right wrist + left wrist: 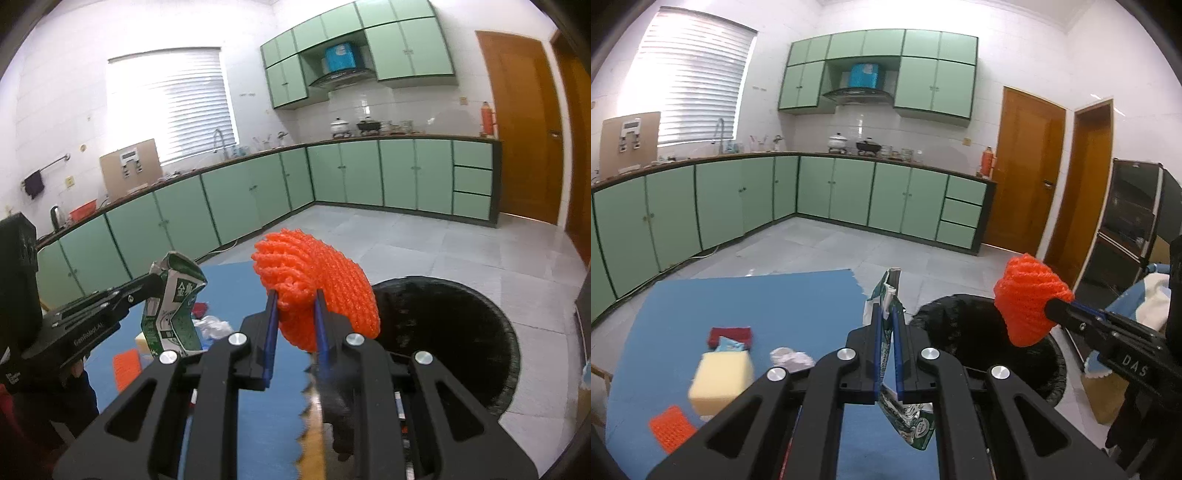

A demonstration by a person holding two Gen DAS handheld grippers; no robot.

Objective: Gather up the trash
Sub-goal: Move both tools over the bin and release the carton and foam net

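My left gripper (886, 314) is shut on a crumpled green and white milk carton (890, 295), held up above the blue mat (757, 302); the carton (173, 306) also shows at the left of the right wrist view. My right gripper (295, 299) is shut on an orange foam fruit net (317, 284), held near the rim of the black-lined trash bin (443, 332). From the left wrist view the net (1027, 295) hangs above the bin (960, 325). On the mat lie a crumpled white paper (790, 360), a yellow sponge (720, 380), a second orange net (670, 428) and a dark red cloth (731, 334).
Green kitchen cabinets (849, 192) run along the far walls, with brown doors (1027, 170) at the right. A dark cabinet (1134, 206) stands behind the bin. Grey tiled floor (424, 236) lies between mat and cabinets. A blue wrapper (729, 345) lies by the red cloth.
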